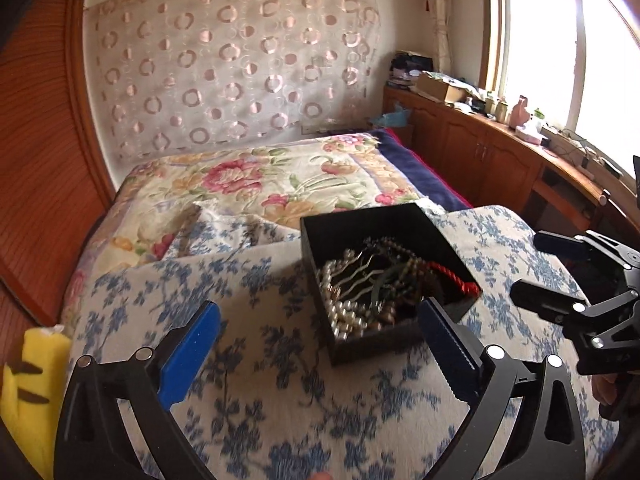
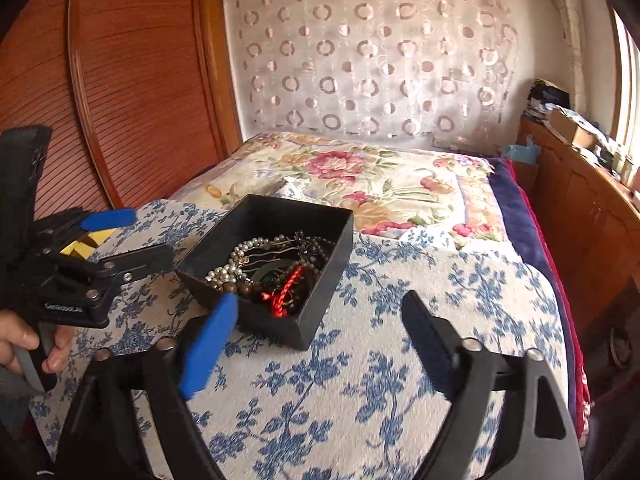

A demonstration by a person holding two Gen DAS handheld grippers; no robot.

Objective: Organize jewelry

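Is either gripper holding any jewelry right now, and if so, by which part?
Nothing is held. The left gripper and right gripper are both open and empty; the jewelry lies in the black box.

A black box (image 2: 280, 256) of tangled beads, pearls and red cord sits on a blue-flowered cloth (image 2: 400, 320). The right gripper (image 2: 320, 340) hovers near it, fingers spread; the left gripper (image 2: 128, 236) reaches in from the left.

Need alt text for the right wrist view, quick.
An open black box of tangled jewelry, pearls and a red cord among it, sits on a blue-floral cloth. The right tongs hover open before it; the left tongs are at its left.
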